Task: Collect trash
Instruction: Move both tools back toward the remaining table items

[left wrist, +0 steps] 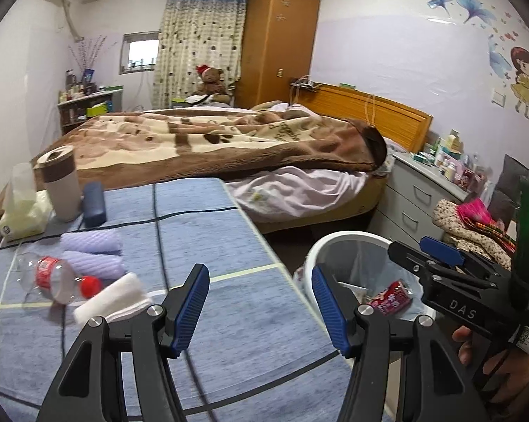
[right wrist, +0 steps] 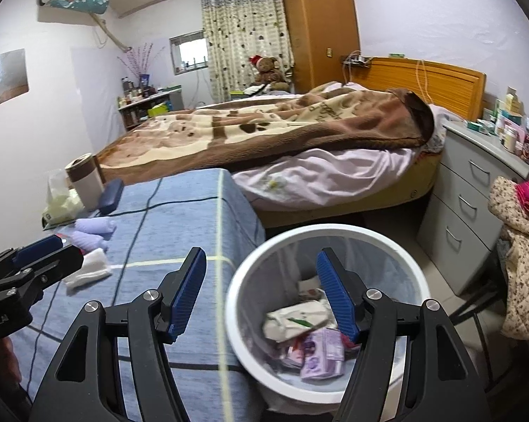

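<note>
Soft, even daylight fills the room, brightest at the small blown-out window (left wrist: 143, 51); shadows stay faint; fisheye bending curves the walls and darkens the corners; the lower tablecloth (left wrist: 229, 344) and the near edges smear slightly.

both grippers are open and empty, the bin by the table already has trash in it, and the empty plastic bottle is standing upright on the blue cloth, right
Not quite: the plastic bottle is lying on its side on the blue cloth, not upright, as the left wrist view shows. The rest holds: the left gripper and right gripper are open and empty, and the bin holds trash.
</note>
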The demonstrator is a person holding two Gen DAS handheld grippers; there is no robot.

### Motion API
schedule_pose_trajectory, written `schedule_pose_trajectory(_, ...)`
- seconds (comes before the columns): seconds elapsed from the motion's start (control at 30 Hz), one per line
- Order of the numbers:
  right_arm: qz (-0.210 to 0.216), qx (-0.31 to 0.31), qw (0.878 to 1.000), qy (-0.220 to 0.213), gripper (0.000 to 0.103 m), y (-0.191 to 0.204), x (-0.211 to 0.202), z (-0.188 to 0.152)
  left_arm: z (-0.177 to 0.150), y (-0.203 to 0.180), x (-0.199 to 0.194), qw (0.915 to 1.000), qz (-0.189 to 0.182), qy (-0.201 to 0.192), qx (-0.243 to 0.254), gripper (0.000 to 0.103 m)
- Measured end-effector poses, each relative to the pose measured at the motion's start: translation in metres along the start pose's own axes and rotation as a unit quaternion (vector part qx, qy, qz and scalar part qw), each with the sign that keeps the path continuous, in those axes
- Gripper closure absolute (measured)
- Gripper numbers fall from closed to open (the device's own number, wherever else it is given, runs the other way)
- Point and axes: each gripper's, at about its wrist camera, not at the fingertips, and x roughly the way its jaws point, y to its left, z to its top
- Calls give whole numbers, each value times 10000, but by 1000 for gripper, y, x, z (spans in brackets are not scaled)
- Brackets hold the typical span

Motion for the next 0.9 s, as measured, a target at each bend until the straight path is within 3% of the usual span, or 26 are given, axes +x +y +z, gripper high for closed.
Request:
schedule_pose_trajectory(0.47, 448, -294, 9986, 32, 36, 42, 8, 0, -13, 56, -26, 9980, 505, -72, -367, 43)
schedule_pose_trajectory(0.9, 1003, -617, 9926, 287, 36, 88, 34, -4, -27, 142, -37, 9892, 1106, 21, -958, 42)
